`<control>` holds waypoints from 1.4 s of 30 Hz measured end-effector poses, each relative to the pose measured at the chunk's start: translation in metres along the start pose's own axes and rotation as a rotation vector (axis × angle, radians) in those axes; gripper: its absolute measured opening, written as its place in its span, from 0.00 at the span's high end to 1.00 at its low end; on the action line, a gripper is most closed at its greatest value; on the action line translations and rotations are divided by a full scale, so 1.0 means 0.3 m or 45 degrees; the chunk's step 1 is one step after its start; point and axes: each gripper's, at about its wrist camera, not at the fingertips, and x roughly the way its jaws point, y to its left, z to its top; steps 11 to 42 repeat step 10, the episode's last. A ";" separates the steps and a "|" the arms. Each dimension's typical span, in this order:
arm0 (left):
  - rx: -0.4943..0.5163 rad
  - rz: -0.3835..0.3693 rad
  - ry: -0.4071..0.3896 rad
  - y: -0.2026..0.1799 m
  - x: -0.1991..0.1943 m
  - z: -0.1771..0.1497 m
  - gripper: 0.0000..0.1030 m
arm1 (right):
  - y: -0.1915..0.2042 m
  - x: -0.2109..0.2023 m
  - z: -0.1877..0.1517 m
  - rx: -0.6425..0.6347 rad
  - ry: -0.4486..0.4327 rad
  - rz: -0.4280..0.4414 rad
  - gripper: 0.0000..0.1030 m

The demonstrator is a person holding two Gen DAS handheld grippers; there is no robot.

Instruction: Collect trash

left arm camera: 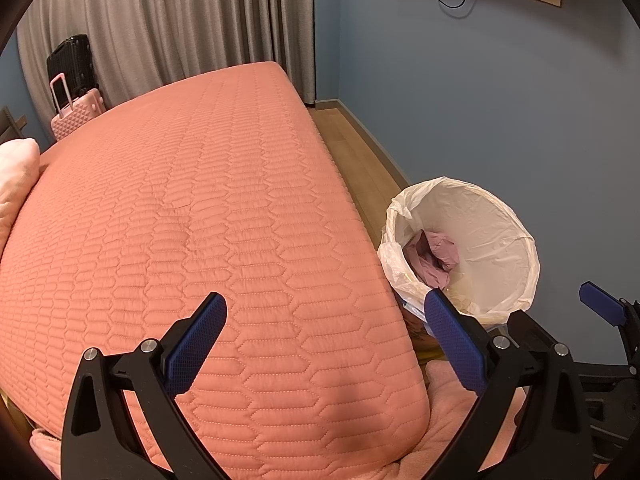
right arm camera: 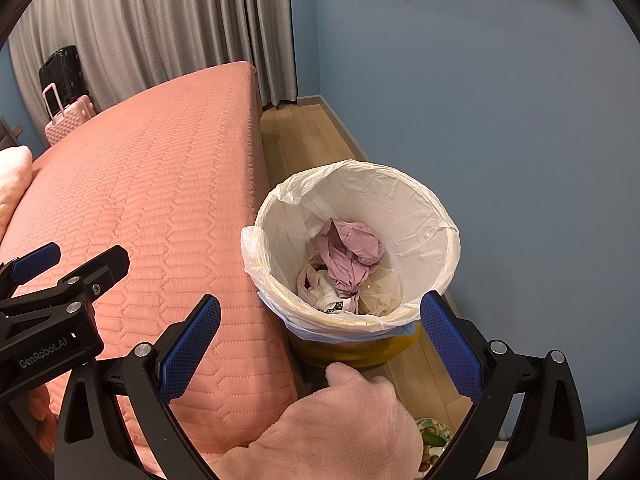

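Note:
A yellow trash bin (right arm camera: 352, 350) with a white plastic liner (right arm camera: 400, 208) stands on the wood floor between the bed and the blue wall. Crumpled pink paper (right arm camera: 352, 250) and white wrappers (right arm camera: 324, 292) lie inside it. The bin also shows in the left wrist view (left arm camera: 492, 216), with the pink paper (left arm camera: 434, 252) inside. My left gripper (left arm camera: 326, 340) is open and empty above the bed's near corner. My right gripper (right arm camera: 320, 340) is open and empty just above the bin's near rim. The left gripper shows at the left of the right wrist view (right arm camera: 72, 268).
A bed with a quilted salmon cover (left arm camera: 192, 208) fills the left. A pale pillow (left arm camera: 14, 184) lies at its far left. Pink (left arm camera: 76, 118) and black (left arm camera: 72, 60) suitcases stand by the grey curtain (left arm camera: 180, 20). A bare hand (right arm camera: 332, 428) is below the right gripper. Small items (right arm camera: 434, 440) lie on the floor.

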 end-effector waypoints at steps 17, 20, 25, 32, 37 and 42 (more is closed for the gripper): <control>0.000 -0.032 -0.009 0.001 -0.007 0.002 0.08 | -0.005 0.001 0.015 0.000 -0.004 0.001 0.06; 0.000 -0.032 -0.009 0.001 -0.007 0.002 0.08 | -0.005 0.001 0.015 0.000 -0.004 0.001 0.06; 0.000 -0.032 -0.009 0.001 -0.007 0.002 0.08 | -0.005 0.001 0.015 0.000 -0.004 0.001 0.06; 0.000 -0.032 -0.009 0.001 -0.007 0.002 0.08 | -0.005 0.001 0.015 0.000 -0.004 0.001 0.06; 0.000 -0.032 -0.009 0.001 -0.007 0.002 0.08 | -0.005 0.001 0.015 0.000 -0.004 0.001 0.06; 0.000 -0.032 -0.009 0.001 -0.007 0.002 0.08 | -0.005 0.001 0.015 0.000 -0.004 0.001 0.06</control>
